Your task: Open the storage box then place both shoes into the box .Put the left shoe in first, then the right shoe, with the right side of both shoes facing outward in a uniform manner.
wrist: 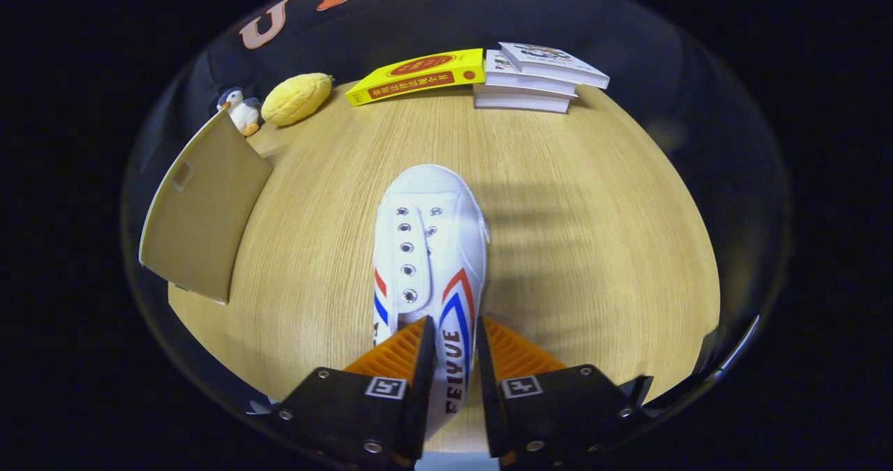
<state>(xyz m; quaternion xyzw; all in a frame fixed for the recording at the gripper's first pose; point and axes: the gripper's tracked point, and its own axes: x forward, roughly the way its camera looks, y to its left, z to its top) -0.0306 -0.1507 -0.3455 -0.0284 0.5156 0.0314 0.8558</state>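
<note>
A white canvas shoe [427, 248] with red and blue side stripes and bare eyelets points away from me, its toe out over the wooden table [572, 248]. My gripper [455, 335] is shut on the shoe's right side wall near the heel, one finger inside the opening and one outside. The shoe seems lifted a little, its shadow falling to the right. Off to the left stands a tan panel [202, 213], the raised lid of the storage box, tilted; the box body is hidden.
Along the table's far edge lie a yellow book [418, 77], a stack of white books [534, 77], a yellow plush toy [296, 98] and a small penguin toy [241, 111]. Bare wood stretches right of the shoe.
</note>
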